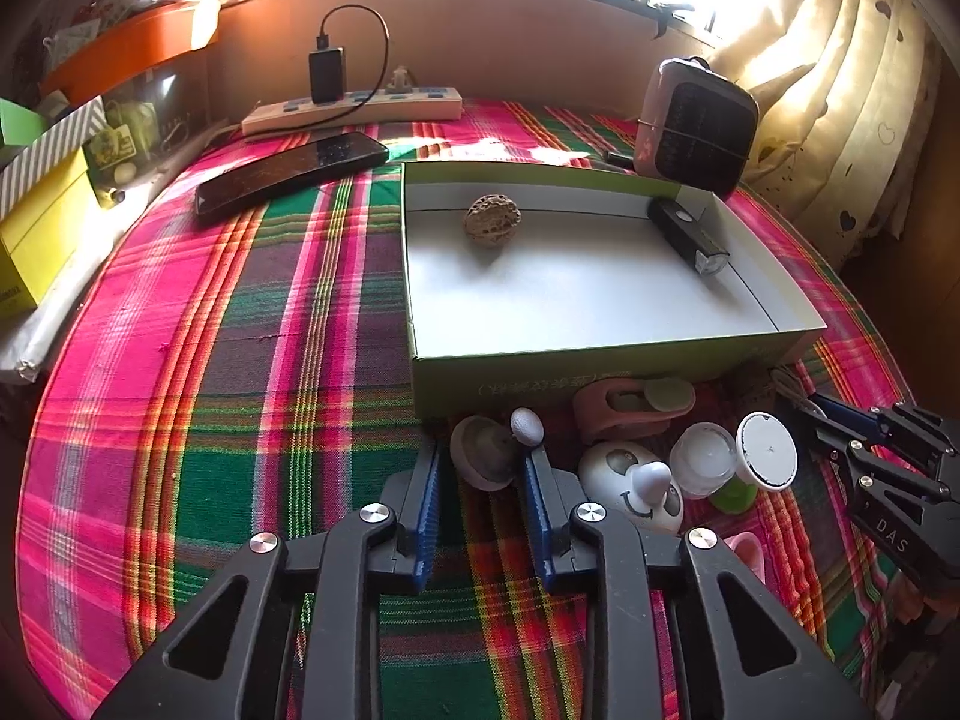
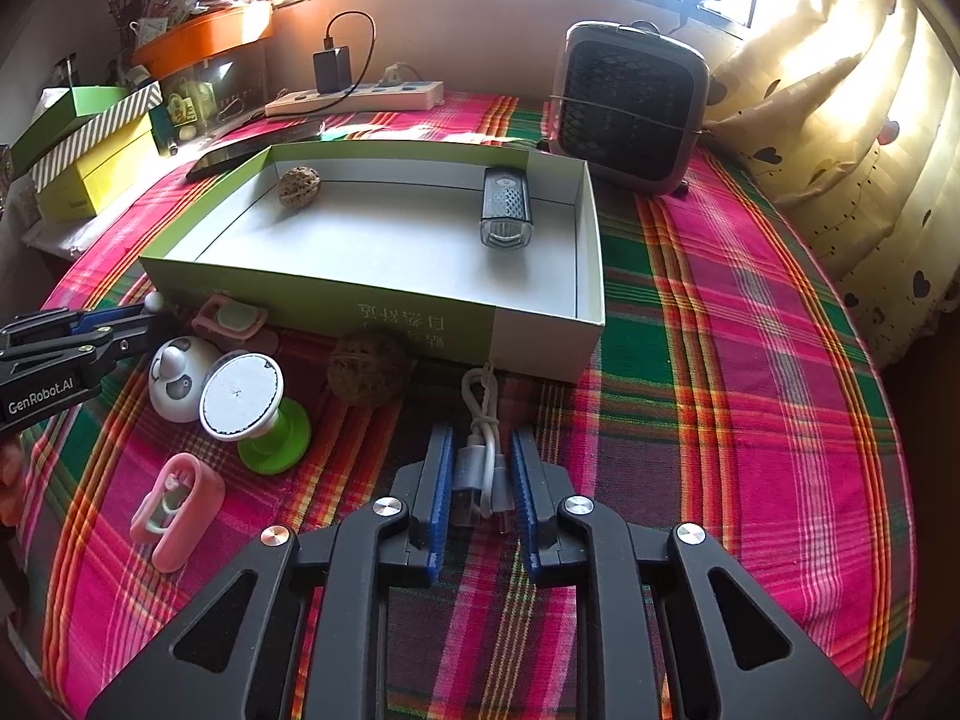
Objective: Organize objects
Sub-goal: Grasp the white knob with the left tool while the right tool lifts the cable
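- Left gripper (image 1: 483, 468): black angular linkage arms, triangular cut-outs, round silver bolts, ribbed blue finger pads.
- Right gripper (image 2: 480, 456): same build (white lettering, possibly "DAS", on its side).

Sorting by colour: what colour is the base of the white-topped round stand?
Bright green base, below the stand's white disc; clearest in the right wrist view.

Colours and patterns noted on the table

Cloth (image 2: 750, 312) was pink, green and orange plaid; box (image 2: 384, 312) green outside, white inside; curtain (image 2: 840, 138) cream with dark hearts; stand (image 2: 273, 435) green, white-topped; clip (image 2: 171, 510) pink.
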The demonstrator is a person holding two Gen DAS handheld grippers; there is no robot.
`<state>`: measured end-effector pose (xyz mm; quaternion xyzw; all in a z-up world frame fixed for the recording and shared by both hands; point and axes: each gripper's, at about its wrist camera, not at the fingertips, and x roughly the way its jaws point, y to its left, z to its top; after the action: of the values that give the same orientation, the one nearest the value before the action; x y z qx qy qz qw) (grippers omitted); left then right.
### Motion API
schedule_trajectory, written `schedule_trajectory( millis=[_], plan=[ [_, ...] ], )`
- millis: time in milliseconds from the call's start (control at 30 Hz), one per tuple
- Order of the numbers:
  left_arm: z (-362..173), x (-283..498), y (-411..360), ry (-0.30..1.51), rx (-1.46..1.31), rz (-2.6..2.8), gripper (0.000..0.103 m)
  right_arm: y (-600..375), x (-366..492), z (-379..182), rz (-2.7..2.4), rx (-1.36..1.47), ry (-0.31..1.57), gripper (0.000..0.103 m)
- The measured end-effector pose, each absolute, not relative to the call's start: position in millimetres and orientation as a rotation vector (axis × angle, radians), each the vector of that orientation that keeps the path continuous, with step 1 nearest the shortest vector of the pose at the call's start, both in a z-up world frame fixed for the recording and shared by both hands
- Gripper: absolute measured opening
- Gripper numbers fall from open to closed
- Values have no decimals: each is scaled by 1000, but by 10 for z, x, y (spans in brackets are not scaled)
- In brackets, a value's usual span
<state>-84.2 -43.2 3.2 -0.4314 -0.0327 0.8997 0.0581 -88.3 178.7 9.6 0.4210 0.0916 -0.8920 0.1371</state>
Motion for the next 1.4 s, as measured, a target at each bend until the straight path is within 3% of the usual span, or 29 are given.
schedule_trajectory(
  millis=[1400],
  plan=[
    [308,-731,-454,-104,-1216,2734,20,1844,-827,349,-2586,1147,155,19]
  ],
)
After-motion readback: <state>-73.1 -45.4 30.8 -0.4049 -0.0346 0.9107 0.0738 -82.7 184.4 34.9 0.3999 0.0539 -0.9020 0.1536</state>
